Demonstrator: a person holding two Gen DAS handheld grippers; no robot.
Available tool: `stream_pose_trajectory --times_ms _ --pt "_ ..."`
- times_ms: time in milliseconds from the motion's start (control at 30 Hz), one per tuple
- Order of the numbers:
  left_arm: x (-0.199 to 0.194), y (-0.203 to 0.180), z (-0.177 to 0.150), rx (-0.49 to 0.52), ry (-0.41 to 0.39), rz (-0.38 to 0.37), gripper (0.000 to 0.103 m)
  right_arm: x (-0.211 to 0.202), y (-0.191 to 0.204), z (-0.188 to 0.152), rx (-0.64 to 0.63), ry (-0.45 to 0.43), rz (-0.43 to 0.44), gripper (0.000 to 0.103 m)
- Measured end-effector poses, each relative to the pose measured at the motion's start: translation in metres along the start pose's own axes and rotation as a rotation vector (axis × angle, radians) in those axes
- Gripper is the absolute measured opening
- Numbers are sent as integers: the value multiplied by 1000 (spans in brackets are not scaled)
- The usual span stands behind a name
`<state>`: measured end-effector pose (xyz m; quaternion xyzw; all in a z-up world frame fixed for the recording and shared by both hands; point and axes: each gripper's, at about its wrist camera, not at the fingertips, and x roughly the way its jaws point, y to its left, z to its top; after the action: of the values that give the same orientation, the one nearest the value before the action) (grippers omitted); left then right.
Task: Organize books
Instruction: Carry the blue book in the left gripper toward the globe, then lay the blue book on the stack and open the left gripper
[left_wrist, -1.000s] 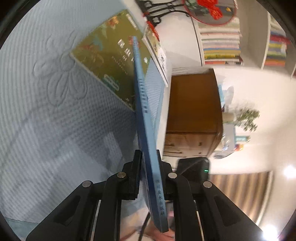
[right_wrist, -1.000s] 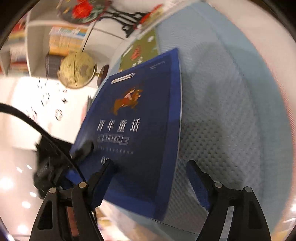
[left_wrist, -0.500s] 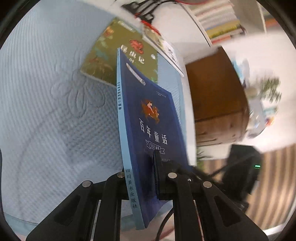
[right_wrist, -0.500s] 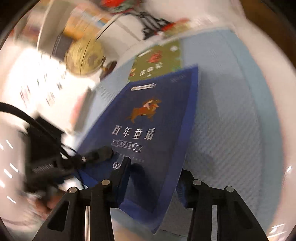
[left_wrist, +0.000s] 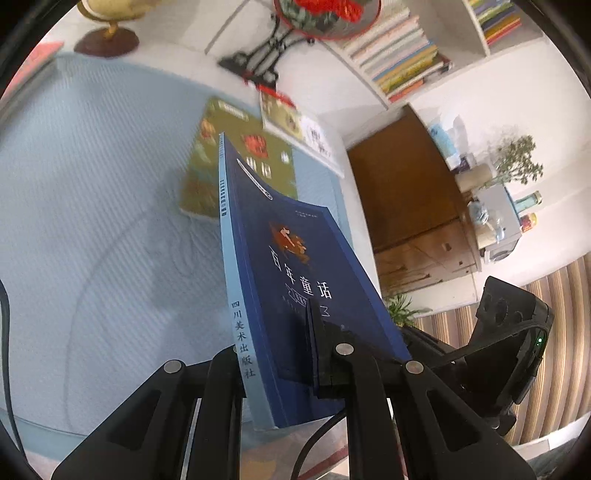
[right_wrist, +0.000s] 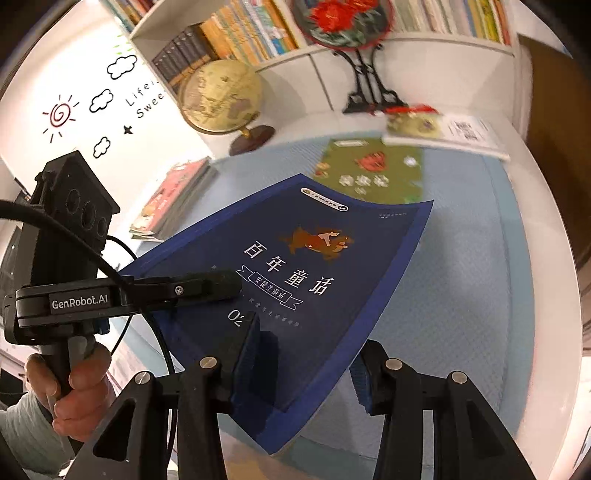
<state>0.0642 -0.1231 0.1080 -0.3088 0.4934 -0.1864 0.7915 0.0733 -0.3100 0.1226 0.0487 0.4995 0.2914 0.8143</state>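
Observation:
A dark blue book (left_wrist: 295, 266) with white Chinese title is held up above the light blue mat (left_wrist: 92, 203). My left gripper (left_wrist: 273, 339) is shut on its bottom edge near the pale blue spine. In the right wrist view the blue book (right_wrist: 332, 251) faces the camera. My right gripper (right_wrist: 308, 350) is shut on its lower corner, one pad on the cover, the other at the fore-edge. The left gripper (right_wrist: 221, 282) shows there clamping the book's left side, held by a person's hand (right_wrist: 77, 384). A green book (right_wrist: 373, 173) lies flat on the mat beyond.
A thin white booklet (right_wrist: 443, 133) lies at the mat's far edge. A stack of reddish books (right_wrist: 173, 199), a globe (right_wrist: 221, 96) and a red fan ornament on a black stand (right_wrist: 351, 22) stand before the filled bookshelf (right_wrist: 251, 29). A wooden cabinet (left_wrist: 406, 192) lies past the table's right edge.
The blue book has risen off the mat and turned from edge-on to cover showing. My right jaws narrowed from wide apart onto its corner. Both views rolled toward upright.

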Motion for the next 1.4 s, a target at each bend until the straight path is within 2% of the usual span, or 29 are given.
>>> stream_pose_trajectory --times_ms 167,400,700,833,967,1300,1400 --pt "-52 24 25 -19 -85 3 9 17 49 35 -37 -26 47 46" --pt "-138 80 56 -42 -209 56 9 62 136 83 -127 -46 121 46" --pt "-209 160 99 -70 -287 100 9 129 236 138 -223 -41 149 46" --pt "-210 197 114 -82 -266 160 10 178 258 156 -181 28 158 56" --pt "-203 234 127 -122 -226 179 11 220 269 158 -155 77 152 56" --pt "-197 281 156 -150 -191 170 12 265 281 179 -118 118 137 56" --pt "-191 289 165 -147 -172 190 13 277 281 185 -94 136 120 56"
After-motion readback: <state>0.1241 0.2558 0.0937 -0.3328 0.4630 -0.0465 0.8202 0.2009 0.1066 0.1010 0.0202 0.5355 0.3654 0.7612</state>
